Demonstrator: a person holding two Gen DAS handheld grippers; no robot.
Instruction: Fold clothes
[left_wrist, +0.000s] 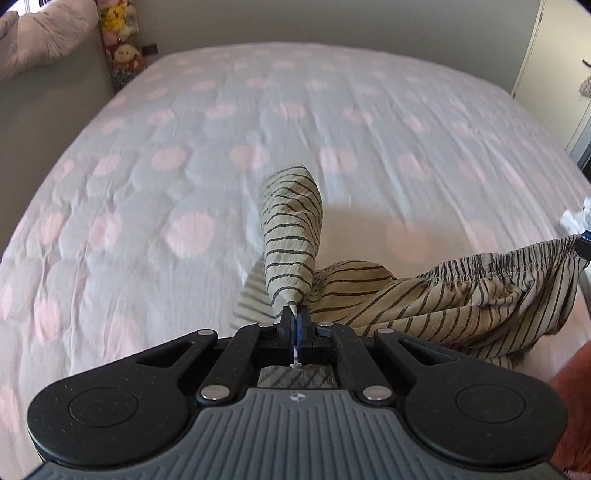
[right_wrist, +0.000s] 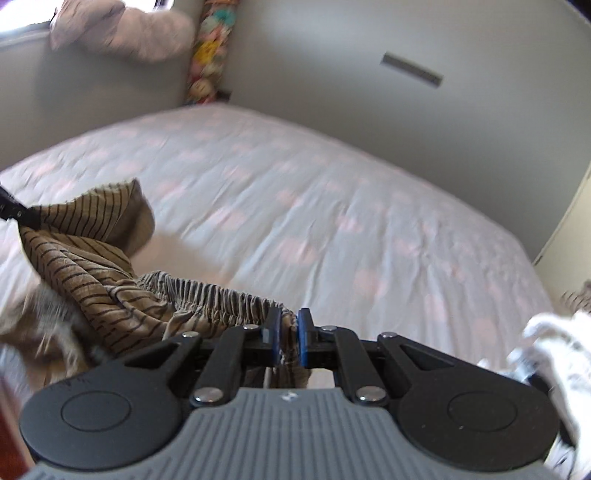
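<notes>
Looking down the left wrist view, left tongs pinch the striped shorts tight at 1 corner, above the polka-dot bed. Right wrist view adds right tongs clamped on the elastic waistband, plus white fabric nearby.

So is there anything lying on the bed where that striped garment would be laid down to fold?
Nothing visible. Both the left gripper and right gripper already pinch the striped garment, and the dotted bedsheet ahead looks bare. A white item lies off at the right edge.
</notes>
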